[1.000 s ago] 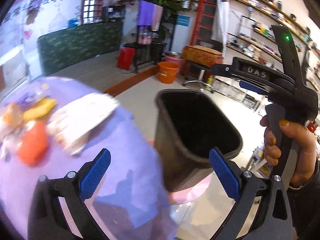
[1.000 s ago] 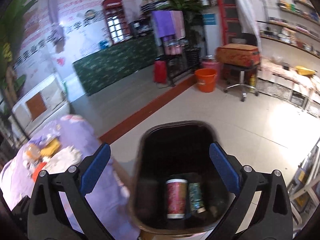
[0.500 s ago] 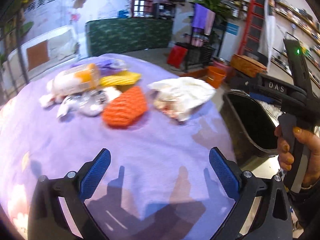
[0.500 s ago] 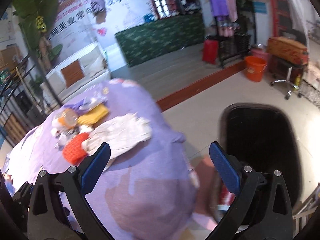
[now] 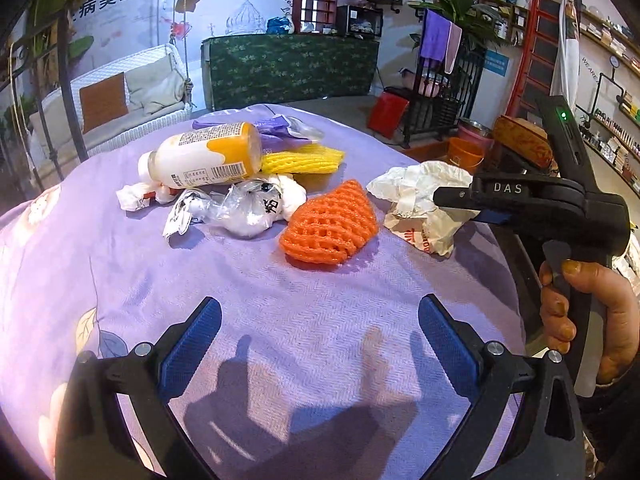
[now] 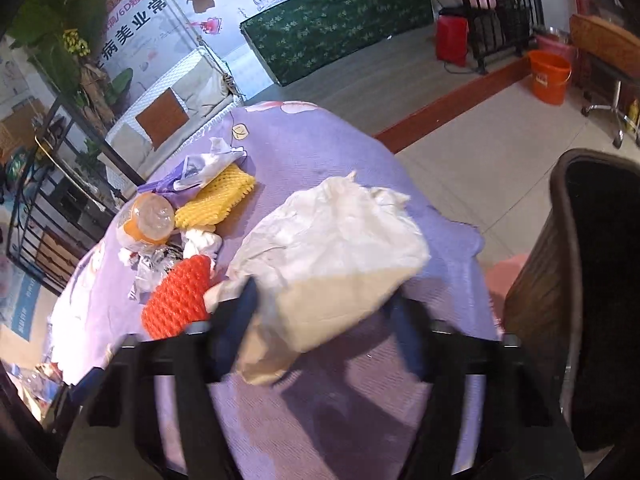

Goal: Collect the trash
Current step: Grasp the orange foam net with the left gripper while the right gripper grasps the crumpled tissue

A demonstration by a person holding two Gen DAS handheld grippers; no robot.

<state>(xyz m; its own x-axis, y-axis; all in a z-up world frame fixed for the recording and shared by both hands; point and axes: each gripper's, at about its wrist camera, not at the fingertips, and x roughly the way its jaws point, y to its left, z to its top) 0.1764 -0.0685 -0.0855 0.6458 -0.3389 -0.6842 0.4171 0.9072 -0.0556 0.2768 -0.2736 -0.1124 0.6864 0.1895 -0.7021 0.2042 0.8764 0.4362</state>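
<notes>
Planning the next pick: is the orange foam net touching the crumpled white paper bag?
Apart. The left wrist view shows purple cloth between the orange foam net and the crumpled white paper bag.

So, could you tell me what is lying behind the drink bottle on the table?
Behind the drink bottle lie a purple wrapper and yellow foam netting; the bottle hides their near parts.

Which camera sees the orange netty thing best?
The left wrist view: the orange foam net lies whole and sharp on the purple cloth. In the right wrist view it is blurrier, its edge hidden behind a gripper finger.
</notes>
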